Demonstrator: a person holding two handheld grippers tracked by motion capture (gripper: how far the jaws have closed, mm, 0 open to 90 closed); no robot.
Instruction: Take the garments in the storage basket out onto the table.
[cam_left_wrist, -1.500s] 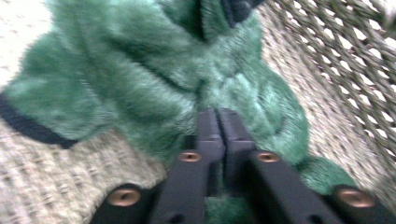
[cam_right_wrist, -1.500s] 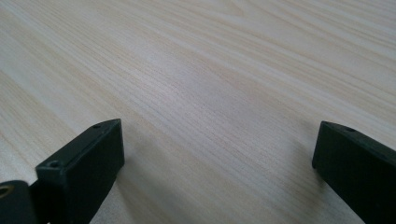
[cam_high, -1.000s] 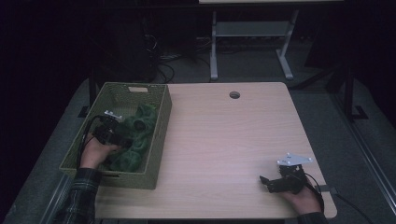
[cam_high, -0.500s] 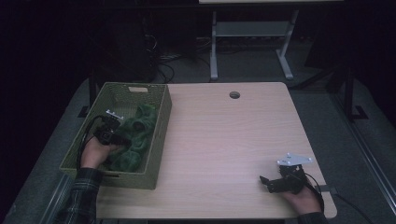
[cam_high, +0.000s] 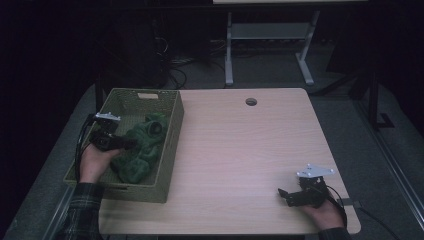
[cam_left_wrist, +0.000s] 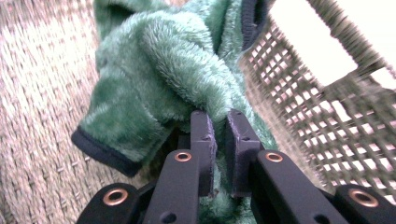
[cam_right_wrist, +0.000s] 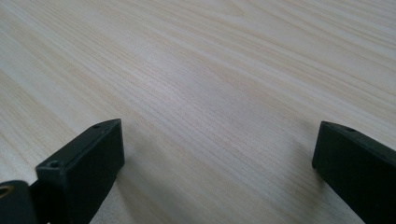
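Green fleece garment (cam_left_wrist: 154, 84) lies in the woven basket (cam_high: 172, 130), pinched by the just-closed left gripper (cam_left_wrist: 219, 122); the right gripper (cam_right_wrist: 217, 149) rests wide open on the surface (cam_high: 240, 145).

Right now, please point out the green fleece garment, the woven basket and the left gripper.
green fleece garment (cam_left_wrist: 154, 70): left gripper view, fluffy middle.
woven basket (cam_high: 172, 137): high view, right wall.
left gripper (cam_left_wrist: 220, 128): left gripper view, between its fingertips.
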